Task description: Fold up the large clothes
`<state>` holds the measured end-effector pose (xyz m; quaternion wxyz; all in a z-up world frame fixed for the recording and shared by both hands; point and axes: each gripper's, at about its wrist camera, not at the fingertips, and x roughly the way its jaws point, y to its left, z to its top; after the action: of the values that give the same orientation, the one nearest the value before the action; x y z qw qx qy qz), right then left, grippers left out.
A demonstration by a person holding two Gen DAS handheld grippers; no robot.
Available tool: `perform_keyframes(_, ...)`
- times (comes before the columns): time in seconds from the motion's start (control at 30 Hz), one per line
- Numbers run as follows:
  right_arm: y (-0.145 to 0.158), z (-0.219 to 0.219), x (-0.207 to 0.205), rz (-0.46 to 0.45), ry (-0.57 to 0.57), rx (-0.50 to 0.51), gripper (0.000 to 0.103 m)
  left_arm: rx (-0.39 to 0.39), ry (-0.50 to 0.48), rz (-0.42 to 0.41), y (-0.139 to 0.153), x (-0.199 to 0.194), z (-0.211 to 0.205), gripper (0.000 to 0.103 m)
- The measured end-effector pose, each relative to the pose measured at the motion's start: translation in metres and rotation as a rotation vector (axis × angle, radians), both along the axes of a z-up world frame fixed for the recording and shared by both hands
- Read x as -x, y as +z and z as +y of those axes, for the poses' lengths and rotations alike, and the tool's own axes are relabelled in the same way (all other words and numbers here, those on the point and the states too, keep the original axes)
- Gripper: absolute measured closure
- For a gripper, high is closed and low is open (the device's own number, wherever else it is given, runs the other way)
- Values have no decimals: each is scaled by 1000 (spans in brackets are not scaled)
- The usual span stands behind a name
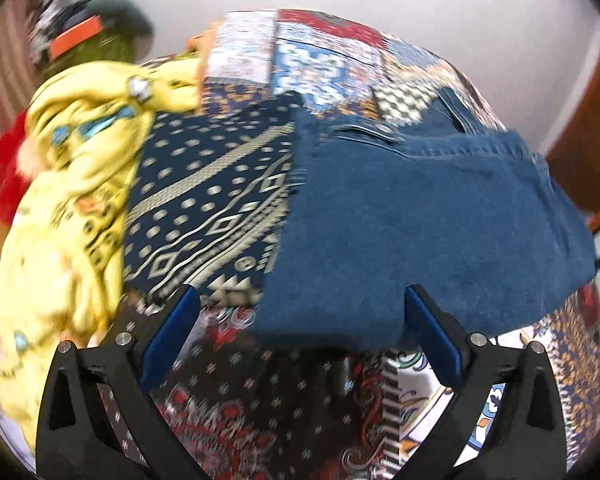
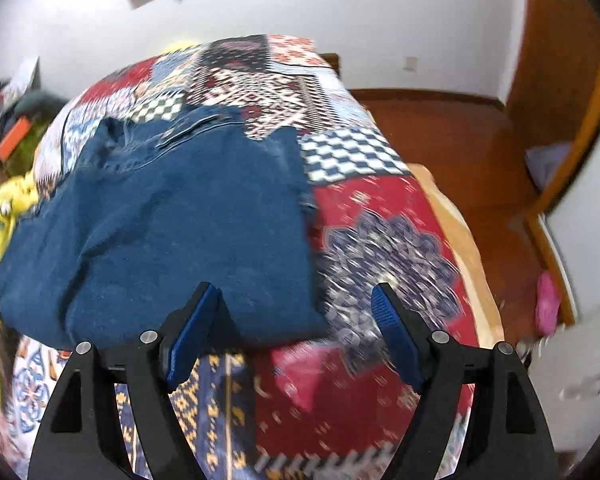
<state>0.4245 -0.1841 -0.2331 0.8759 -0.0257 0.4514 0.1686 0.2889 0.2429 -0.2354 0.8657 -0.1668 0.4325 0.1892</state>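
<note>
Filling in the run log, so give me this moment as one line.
jeans: folded on patchwork bedspread | left gripper: open, empty | right gripper: open, empty | yellow garment: bunched, unfolded

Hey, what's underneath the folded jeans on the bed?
The jeans lie on a patchwork bedspread whose patterned panels show on all sides. The yellow garment sits beside them, not under. Whatever lies directly beneath the denim is covered and cannot be seen.

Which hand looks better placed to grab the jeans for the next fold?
Probably the left gripper: the jeans edge lies between its open jaws. The right gripper is open too, catching only their corner, mostly over the patchwork bedspread.
</note>
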Motion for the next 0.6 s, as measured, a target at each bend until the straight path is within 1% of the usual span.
perform_keyframes(0.07, 5, -10, 7, -13, -47, 32, 27, 20, 56, -7, 4, 11, 4, 1)
perform_keyframes(0.1, 7, -13, 11, -20, -50, 41, 27, 27, 86, -9, 5, 15, 7, 1)
perform_keyframes(0.17, 15, -19, 23, -39, -40, 49, 27, 93, 129, -36, 7, 26, 12, 1)
perform_keyframes(0.23, 23, -21, 32, -61, -27, 55, 27, 199, 147, -97, 7, 37, 16, 1)
perform_keyframes(0.3, 31, -20, 38, -90, -8, 60, 27, 339, 146, -147, 0, 42, 17, 1)
perform_keyframes(0.37, 38, -16, 43, -111, 18, 54, 27, 469, 136, -175, -11, 39, 16, 1)
perform_keyframes(0.43, 42, -10, 47, -125, 39, 45, 27, 568, 124, -197, -23, 34, 11, 1)
perform_keyframes(0.5, 44, -2, 49, -137, 62, 38, 26, 639, 123, -203, -34, 25, 8, 5)
perform_keyframes(0.57, 44, 8, 50, -144, 84, 31, 26, 716, 113, -202, -48, 11, 6, 18)
perform_keyframes(0.6, 43, 12, 51, -146, 93, 28, 26, 751, 111, -200, -53, 3, 5, 21)
